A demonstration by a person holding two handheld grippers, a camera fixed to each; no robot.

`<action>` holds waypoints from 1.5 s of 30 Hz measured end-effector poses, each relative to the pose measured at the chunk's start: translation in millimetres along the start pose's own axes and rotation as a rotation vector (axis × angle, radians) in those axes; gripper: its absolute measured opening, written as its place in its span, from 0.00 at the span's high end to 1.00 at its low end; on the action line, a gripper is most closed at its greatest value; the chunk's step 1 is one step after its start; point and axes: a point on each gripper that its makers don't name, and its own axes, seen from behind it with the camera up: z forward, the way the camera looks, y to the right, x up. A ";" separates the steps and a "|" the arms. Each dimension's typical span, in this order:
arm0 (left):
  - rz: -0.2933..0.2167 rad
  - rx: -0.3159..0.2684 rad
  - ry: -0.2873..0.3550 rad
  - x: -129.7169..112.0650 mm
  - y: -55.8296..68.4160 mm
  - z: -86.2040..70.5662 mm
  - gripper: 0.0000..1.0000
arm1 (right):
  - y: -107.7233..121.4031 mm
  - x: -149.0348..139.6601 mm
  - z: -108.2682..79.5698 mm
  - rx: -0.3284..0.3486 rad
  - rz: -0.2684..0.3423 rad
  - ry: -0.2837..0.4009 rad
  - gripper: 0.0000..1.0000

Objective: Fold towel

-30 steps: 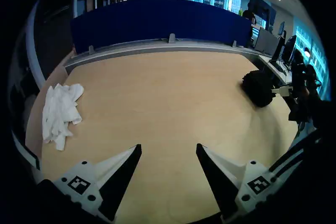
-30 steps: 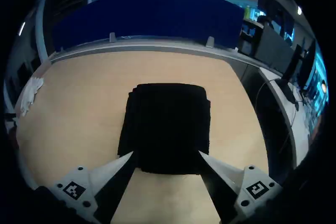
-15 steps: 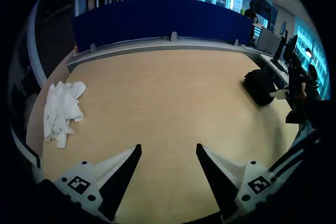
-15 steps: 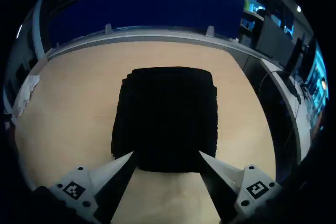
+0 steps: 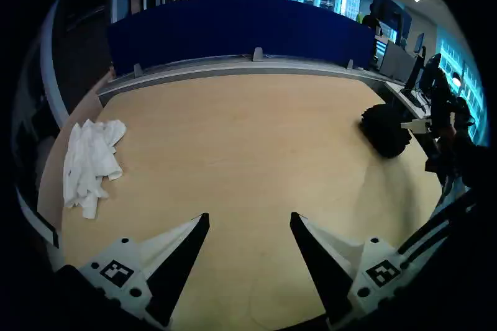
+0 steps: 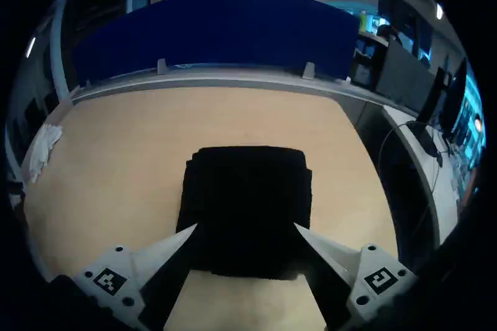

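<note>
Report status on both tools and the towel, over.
Left tool open above table. Right tool open, over folded black towel. Crumpled white towel at table edge, not in the way.

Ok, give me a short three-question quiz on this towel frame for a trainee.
1. True or false: the white towel lies neatly folded.
2. What shows between the fingers of the right gripper? A) black towel B) white towel C) nothing
3. Fill in: the left gripper is ___ (open/shut), with bare table between its fingers.
Key: 1 false, the white towel is crumpled; 2 A; 3 open.
</note>
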 end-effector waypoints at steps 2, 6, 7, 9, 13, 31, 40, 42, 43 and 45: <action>0.000 0.001 0.000 0.2 -0.2 0.5 0.03 | 0.1 10.2 3.7 0.004 -0.004 0.009 0.00; -0.003 0.011 -0.001 -0.2 -2.5 1.5 0.03 | -1.2 27.9 15.0 0.012 -0.023 0.014 0.00; -0.005 0.014 -0.002 -0.3 -3.2 1.7 0.03 | -1.4 31.6 17.8 0.014 -0.029 0.014 0.00; -0.010 0.020 -0.003 -0.5 -4.9 2.4 0.03 | -1.2 39.1 24.1 0.015 -0.038 0.015 0.00; -0.023 0.034 -0.005 -1.1 -8.6 3.5 0.03 | 1.6 51.3 37.4 0.010 -0.045 0.015 0.00; -0.069 0.093 -0.011 -7.0 -16.5 3.0 0.03 | 7.7 52.3 84.3 0.014 -0.037 -0.060 0.00; -0.073 0.096 -0.010 -8.4 -15.0 2.0 0.03 | 8.2 53.2 87.7 0.021 -0.038 -0.063 0.00; -0.072 0.095 -0.010 -8.6 -14.6 1.3 0.03 | 7.7 54.6 85.1 0.020 -0.039 -0.057 0.00; -0.071 0.095 -0.009 -8.7 -14.6 0.9 0.03 | 7.5 55.5 83.3 0.019 -0.039 -0.053 0.00; -0.071 0.094 -0.008 -9.0 -15.0 0.1 0.03 | 6.9 57.8 78.5 0.019 -0.037 -0.041 0.00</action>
